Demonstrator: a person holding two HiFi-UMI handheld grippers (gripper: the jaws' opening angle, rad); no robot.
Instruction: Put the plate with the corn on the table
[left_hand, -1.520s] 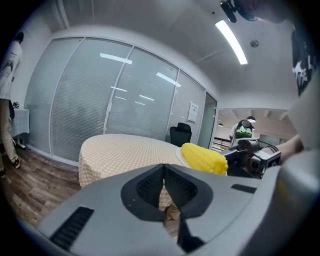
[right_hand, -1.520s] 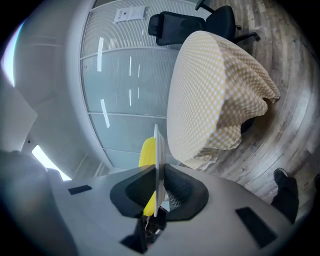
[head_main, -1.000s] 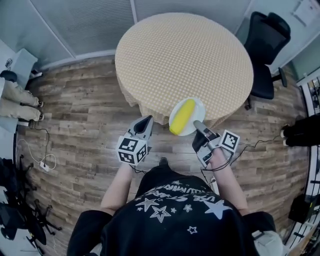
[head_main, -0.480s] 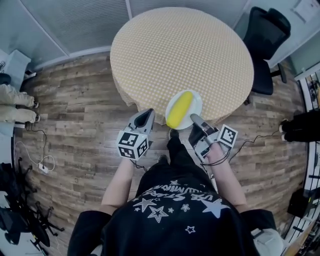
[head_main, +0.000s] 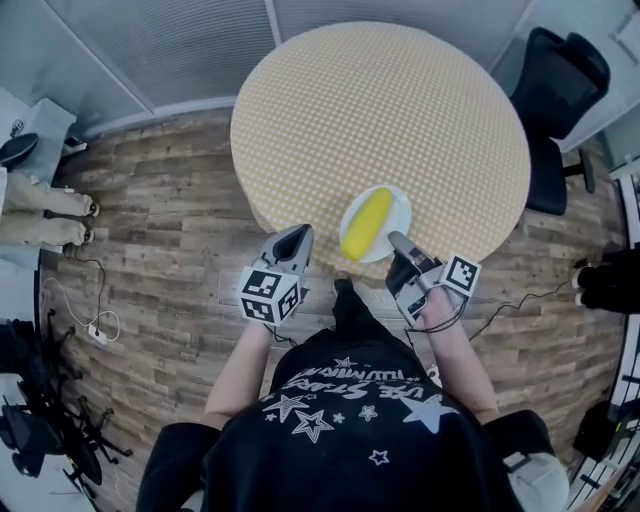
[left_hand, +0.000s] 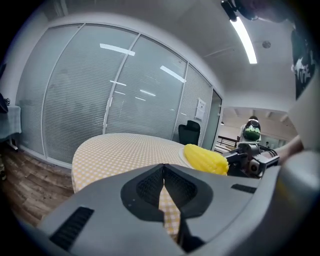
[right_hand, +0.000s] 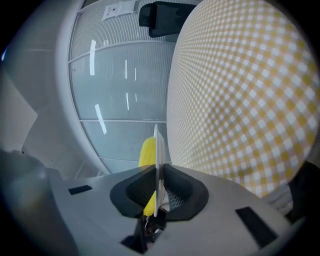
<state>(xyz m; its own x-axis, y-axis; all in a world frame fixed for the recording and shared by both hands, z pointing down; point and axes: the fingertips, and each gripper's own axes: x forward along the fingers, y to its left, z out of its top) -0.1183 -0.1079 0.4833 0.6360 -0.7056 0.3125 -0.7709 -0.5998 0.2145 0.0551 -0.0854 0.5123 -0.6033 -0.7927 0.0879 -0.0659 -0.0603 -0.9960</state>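
The plate (head_main: 398, 208) with the corn cob (head_main: 366, 223) has advanced from off the edge to over the near rim of the round checked counter (head_main: 380, 110). The right gripper (head_main: 398, 243) has its fingers clamped on the plate's rim. The left gripper (head_main: 298, 238), fingers together and empty, hangs beside the counter. Setting down and release apparently remain.

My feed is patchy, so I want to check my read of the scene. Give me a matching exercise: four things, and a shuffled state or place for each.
Things:
1 corn
2 plate
3 left gripper
4 office chair

States:
A fingers shut, nothing between them
B lies on the plate
C stands to the right of the table
D rim clamped in the right gripper

Pairs: 1-B, 2-D, 3-A, 4-C
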